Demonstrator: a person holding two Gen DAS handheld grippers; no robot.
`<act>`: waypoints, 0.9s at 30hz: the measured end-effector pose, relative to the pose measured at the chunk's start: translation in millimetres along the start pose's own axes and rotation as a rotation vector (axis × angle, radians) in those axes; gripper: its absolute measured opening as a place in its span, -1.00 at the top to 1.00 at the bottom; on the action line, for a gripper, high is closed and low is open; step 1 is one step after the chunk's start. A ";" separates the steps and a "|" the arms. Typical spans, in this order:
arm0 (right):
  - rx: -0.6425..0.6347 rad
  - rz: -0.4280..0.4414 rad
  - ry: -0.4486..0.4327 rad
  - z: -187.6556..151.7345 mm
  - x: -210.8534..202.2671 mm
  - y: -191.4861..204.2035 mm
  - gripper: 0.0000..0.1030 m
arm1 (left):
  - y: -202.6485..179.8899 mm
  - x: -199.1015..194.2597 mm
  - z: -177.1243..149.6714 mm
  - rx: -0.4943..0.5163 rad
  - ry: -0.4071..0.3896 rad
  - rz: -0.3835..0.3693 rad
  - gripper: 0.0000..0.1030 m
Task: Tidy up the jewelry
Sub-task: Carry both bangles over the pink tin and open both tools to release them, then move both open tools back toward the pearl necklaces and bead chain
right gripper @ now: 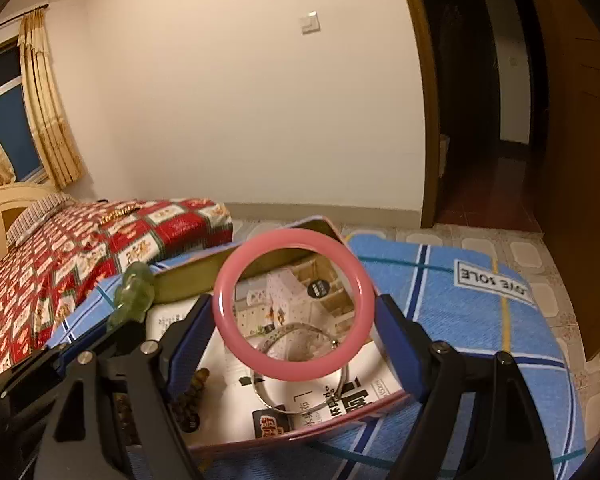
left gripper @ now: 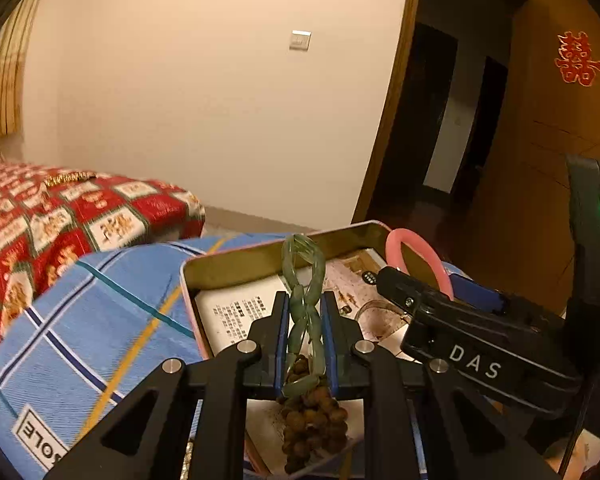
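Blue plaid cloth point(right gripper: 480, 320) under tin point(right gripper: 300, 432); glossy pink bangle point(right gripper: 294, 304) upright

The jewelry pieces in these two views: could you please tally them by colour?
Green: 1, the jade bead bracelet in the left tongs
Pink: 1, the bangle in the right tongs
Brown: 1, the bead strand
Silver: 1, the bangle
Total: 4
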State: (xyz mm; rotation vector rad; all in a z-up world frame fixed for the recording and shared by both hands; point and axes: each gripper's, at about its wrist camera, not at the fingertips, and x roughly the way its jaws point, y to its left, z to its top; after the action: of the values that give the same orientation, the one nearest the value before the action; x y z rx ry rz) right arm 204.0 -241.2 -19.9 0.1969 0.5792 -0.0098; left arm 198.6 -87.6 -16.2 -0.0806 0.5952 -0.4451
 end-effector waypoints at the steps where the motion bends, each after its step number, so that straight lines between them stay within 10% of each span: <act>1: -0.002 -0.006 0.009 -0.8 2.5 -0.7 -0.61 | 1.1 1.7 0.8 -0.008 0.002 -0.006 0.71; 10: -0.025 -0.013 0.004 2.6 9.4 -2.4 -0.63 | 12.0 14.1 1.7 -0.056 0.055 0.022 0.66; 16: -0.008 -0.003 0.000 3.7 9.0 -4.4 -0.64 | 12.9 6.0 2.4 -0.063 0.042 0.051 0.31; 21: 0.044 0.013 -0.052 4.6 -3.8 -11.4 -0.66 | 14.8 -4.0 7.4 -0.095 0.014 0.051 -0.38; 27: 0.099 -0.045 -0.162 5.5 -27.8 -21.0 -0.96 | 15.7 -17.1 12.8 -0.130 -0.023 0.041 -0.49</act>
State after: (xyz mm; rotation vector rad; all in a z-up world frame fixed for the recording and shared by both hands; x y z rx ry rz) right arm 182.4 -264.1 -4.1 0.2769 0.4216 -0.0977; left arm 199.2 -66.9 0.3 -0.1963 0.6022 -0.3648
